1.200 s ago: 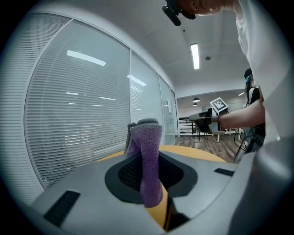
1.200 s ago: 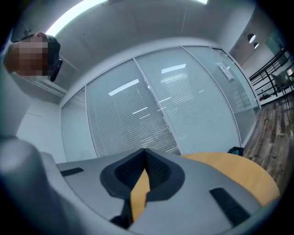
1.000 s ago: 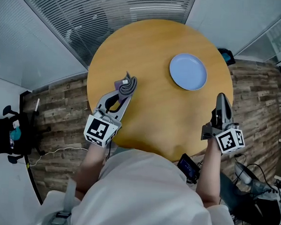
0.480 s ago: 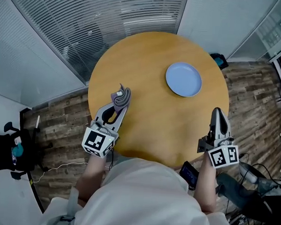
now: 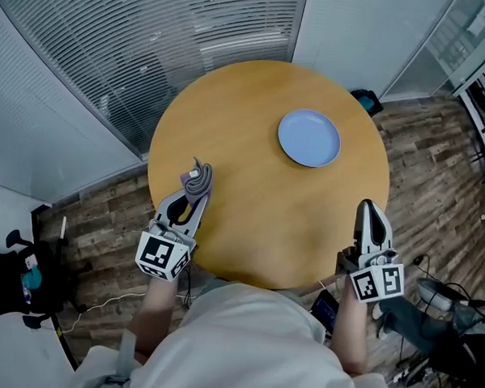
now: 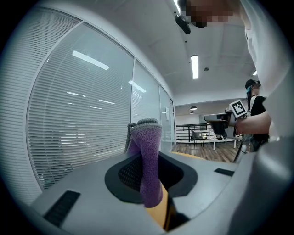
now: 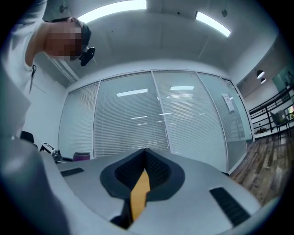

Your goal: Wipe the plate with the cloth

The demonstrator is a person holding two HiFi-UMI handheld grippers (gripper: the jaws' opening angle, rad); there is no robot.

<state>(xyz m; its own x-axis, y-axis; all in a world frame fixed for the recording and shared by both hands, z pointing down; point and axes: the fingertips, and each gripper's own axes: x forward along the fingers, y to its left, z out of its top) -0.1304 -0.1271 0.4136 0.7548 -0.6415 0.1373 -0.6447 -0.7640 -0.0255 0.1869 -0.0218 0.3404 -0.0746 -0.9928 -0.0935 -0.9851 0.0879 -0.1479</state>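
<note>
A light blue plate (image 5: 309,138) lies on the round wooden table (image 5: 257,222), toward its far right. My left gripper (image 5: 192,188) hovers over the table's near left edge, shut on a purple and grey cloth (image 5: 199,179). In the left gripper view that cloth (image 6: 147,160) stands up between the jaws. My right gripper (image 5: 370,210) is at the near right edge, shut with nothing in it; in the right gripper view its jaws (image 7: 144,158) meet and only a sliver of table shows. Both grippers are well short of the plate.
Glass walls with blinds (image 5: 177,40) stand behind the table. Wood plank floor (image 5: 438,183) surrounds it. A dark stand (image 5: 11,274) is at the left, cables and gear (image 5: 439,305) at the near right. The person's torso fills the bottom of the head view.
Both grippers have drawn back toward the person, to the table's near edge, the left still holding the cloth. The plate has not moved on the table.
</note>
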